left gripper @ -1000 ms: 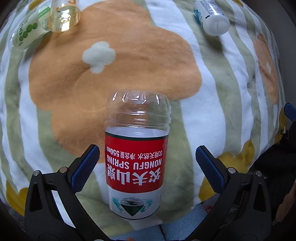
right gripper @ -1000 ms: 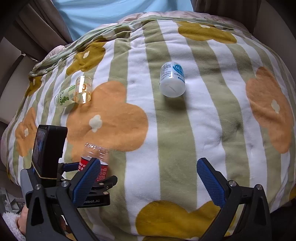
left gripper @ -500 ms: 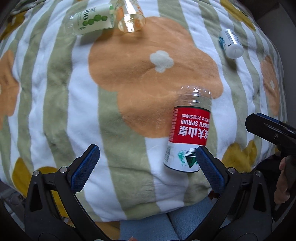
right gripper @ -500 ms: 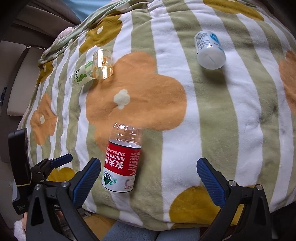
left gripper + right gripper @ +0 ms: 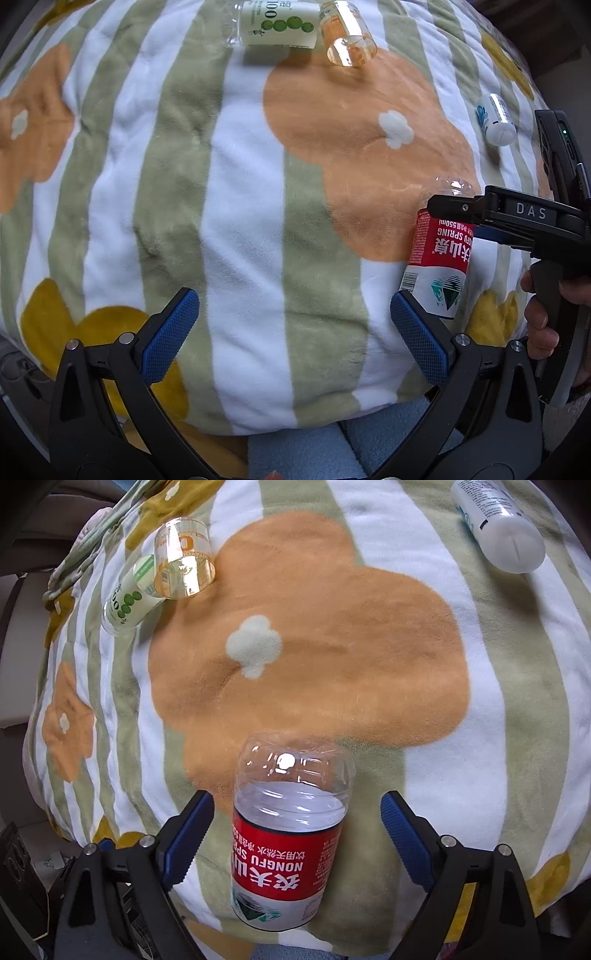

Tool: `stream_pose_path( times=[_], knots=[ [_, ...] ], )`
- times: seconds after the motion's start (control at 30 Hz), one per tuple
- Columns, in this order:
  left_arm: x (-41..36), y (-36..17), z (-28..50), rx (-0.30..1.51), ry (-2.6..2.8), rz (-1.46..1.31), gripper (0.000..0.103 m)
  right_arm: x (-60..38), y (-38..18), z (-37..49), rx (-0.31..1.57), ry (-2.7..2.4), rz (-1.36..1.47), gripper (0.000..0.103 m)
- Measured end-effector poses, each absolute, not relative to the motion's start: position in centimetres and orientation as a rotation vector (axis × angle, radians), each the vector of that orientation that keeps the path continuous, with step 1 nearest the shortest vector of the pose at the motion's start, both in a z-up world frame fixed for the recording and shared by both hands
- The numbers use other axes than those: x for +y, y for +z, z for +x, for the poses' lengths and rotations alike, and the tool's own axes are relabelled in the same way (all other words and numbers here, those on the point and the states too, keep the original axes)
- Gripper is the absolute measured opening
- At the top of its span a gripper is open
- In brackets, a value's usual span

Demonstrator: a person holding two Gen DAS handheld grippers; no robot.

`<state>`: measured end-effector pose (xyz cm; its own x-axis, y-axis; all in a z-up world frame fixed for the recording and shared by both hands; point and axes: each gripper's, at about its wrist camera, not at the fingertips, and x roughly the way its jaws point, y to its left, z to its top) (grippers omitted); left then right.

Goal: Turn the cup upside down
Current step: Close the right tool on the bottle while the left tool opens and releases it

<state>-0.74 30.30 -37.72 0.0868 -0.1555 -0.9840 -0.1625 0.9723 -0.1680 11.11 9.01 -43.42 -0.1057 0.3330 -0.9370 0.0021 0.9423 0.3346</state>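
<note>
Where the striped flower-print blanket (image 5: 424,709) spreads over a soft rounded surface, the cup (image 5: 288,834), a cut-off clear plastic Nongfu Spring bottle with a red and white label, stands with its moulded base up and its label text inverted, at 6 o'clock in the right wrist view. Right gripper (image 5: 297,843) sits around it, blue pads wide apart on either side of the label band, neither pad seen touching the plastic. From the left wrist view the same cup (image 5: 437,266) shows at 3 o'clock, the black body of the right gripper (image 5: 506,218) crossing in front of its clear upper part, a hand (image 5: 546,306) wrapped on the handle below. Left gripper (image 5: 293,330) hangs over bare blanket (image 5: 240,206) at 6 o'clock, pads spread wide, nothing between them. At 11 o'clock in the right wrist view, a clear glass with orange print (image 5: 183,561) lies on its side, touching a green-dotted clear bottle (image 5: 127,598), also lying flat. White bottle with blue print (image 5: 498,524) lies at 1 o'clock, well apart from the rest.
</note>
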Motion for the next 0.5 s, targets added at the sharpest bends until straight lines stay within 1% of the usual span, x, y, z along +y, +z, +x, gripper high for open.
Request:
stream_pose_path(
  times=[0.03,0.1,0.17,0.33,0.43,0.5],
  knots=[
    [30.4,-37.7,-0.8,1.488,0.002,-0.262,0.103,9.4,-43.8,11.2,1.671,0.283,0.239,0.082],
    [30.6,-37.7,-0.9,1.487,0.000,-0.261,0.103,10.1,-44.4,11.1,1.692,0.288,0.206,0.070],
    [30.7,-37.8,-1.0,1.487,-0.003,-0.260,0.103,10.7,-44.9,10.8,1.700,0.304,0.196,0.062],
    [30.8,-37.6,-1.0,1.482,-0.002,-0.270,0.103,10.8,-45.0,10.5,1.663,0.313,0.206,0.061],
    [31.0,-37.2,-1.0,1.475,0.002,-0.272,0.103,10.8,-43.5,10.7,1.564,0.335,0.212,0.061],
    [31.1,-37.0,-0.8,1.471,0.004,-0.271,0.103,10.9,-41.9,11.0,1.461,0.359,0.209,0.061]
  ],
)
